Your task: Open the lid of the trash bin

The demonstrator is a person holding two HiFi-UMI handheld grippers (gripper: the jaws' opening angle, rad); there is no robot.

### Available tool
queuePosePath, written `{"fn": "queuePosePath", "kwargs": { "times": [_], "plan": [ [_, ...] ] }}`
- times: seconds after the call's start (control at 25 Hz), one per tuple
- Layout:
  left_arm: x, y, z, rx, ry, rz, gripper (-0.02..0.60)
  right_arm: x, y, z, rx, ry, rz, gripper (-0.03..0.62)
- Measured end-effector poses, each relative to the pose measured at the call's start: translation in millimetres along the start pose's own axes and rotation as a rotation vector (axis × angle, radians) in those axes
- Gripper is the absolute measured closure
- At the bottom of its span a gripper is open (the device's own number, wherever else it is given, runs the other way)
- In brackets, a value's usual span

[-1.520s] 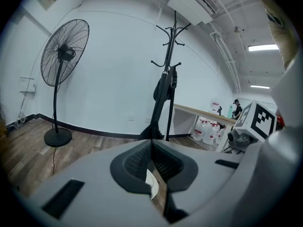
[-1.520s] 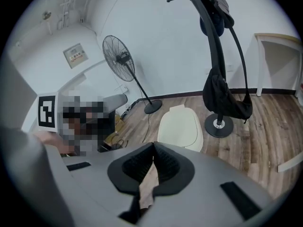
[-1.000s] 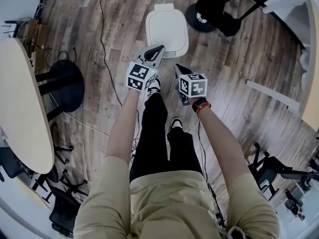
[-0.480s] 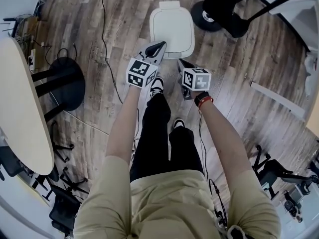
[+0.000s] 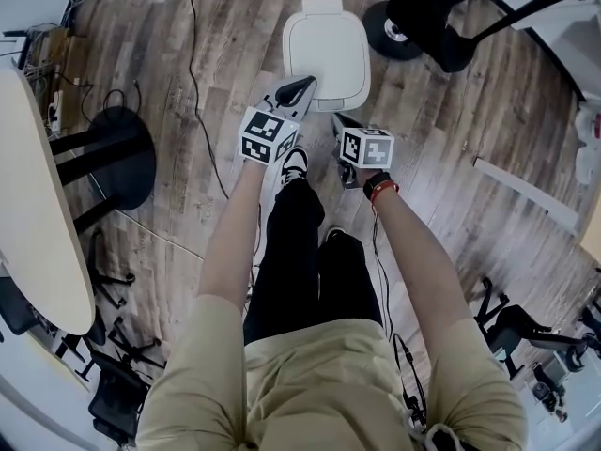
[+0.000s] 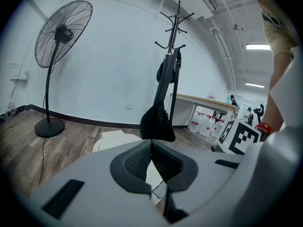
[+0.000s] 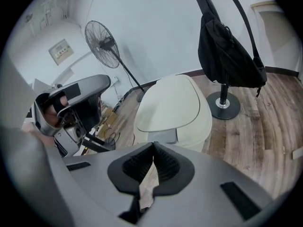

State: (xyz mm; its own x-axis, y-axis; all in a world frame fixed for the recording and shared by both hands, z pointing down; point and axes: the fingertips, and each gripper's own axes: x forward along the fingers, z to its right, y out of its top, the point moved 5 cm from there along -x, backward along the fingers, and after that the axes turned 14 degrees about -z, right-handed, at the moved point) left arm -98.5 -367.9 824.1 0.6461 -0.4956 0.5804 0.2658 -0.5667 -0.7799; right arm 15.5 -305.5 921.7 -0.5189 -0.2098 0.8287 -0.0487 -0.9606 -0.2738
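Wood-plank floor point(image 5: 488, 111). Pale oval table point(image 5: 33, 205) at 9 o'clock in head view, round black base point(image 5: 117, 158) just beside it. Left gripper view: pedestal fan point(image 6: 64, 34) at 10 o'clock; coat stand point(image 6: 173, 46) at 12, black bag point(image 6: 157, 122) hanging on it.

My head view looks steeply down from above; each gripper view looks low along its jaws; all three share the bin point(image 5: 326, 50).

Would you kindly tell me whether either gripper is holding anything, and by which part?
Nothing is held: the left gripper and the right gripper each have jaws shut on nothing; the trash bin lid is down.
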Motion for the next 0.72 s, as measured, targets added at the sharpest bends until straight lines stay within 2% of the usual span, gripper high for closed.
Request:
{"fn": "queuePosePath", "kwargs": {
  "times": [0.28, 0.72],
  "plan": [
    [1, -9, -6, -0.031, -0.008, 0.015, 0.558, 14, 2, 5, 0.016, 0.007, 0.012, 0.579],
    [11, -5, -15, -0.002, -0.026, 0.003, 0.558, 19, 16, 11, 0.032, -0.033, 0.003, 0.579]
  ]
}}
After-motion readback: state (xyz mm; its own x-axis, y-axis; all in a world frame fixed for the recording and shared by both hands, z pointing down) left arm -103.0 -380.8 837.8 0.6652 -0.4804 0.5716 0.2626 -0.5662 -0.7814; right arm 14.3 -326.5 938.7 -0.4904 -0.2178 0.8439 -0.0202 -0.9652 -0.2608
